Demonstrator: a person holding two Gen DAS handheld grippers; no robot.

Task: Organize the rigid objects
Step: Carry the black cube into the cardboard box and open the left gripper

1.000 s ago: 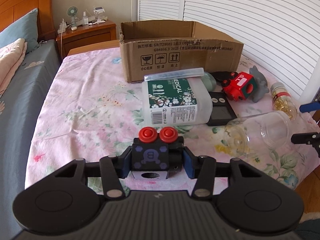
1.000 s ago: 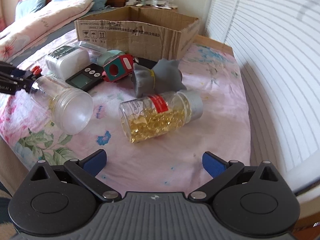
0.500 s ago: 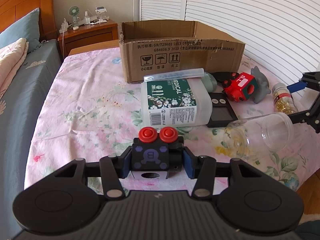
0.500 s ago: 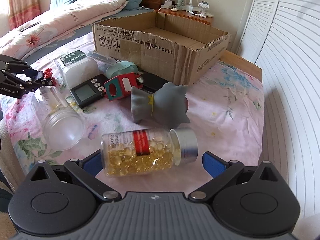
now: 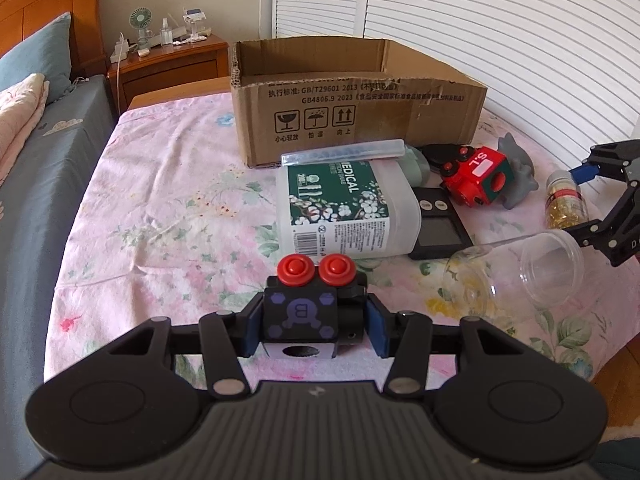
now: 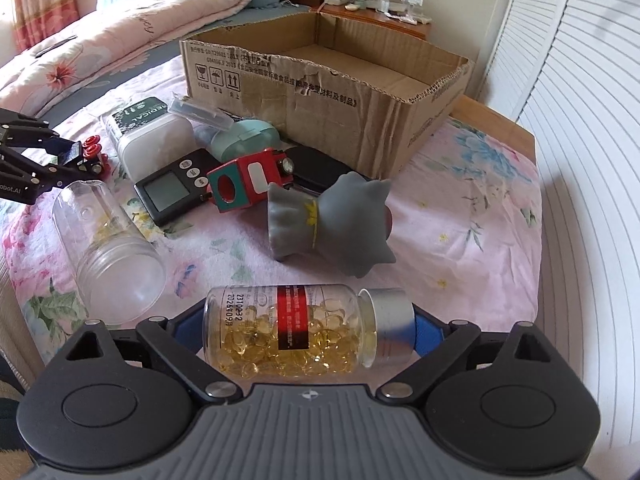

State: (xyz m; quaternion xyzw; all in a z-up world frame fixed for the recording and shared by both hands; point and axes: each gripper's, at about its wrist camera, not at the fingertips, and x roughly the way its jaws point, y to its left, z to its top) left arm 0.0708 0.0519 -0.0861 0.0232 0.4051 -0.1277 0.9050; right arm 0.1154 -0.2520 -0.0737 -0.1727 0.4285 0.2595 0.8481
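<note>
My left gripper [image 5: 314, 322] is shut on a black cube toy [image 5: 300, 314] with two red buttons, held low over the flowered sheet. Beyond it stands the open cardboard box [image 5: 360, 120]. In the right wrist view a capsule bottle [image 6: 304, 332] with a silver cap lies on its side between the blue pads of my right gripper [image 6: 308, 334]. Those jaws are closing, one pad at the bottle's base and one at its cap. The bottle rests on the sheet. From the left wrist view, the right gripper [image 5: 584, 204] straddles the capsule bottle [image 5: 564, 204].
Lying in front of the box are a white medical container [image 5: 344, 208], a clear tube case [image 5: 344, 152], a black digital device [image 5: 438, 228], a red cube toy [image 5: 476, 180], a grey figurine [image 6: 332, 228] and a teal case [image 6: 244, 138]. An empty clear jar [image 6: 108, 256] lies left of the bottle. The bed edge is close by.
My right gripper moved forward until the capsule bottle lay between its pads, and the pads have drawn in slightly. The left gripper and its cube have not moved.
</note>
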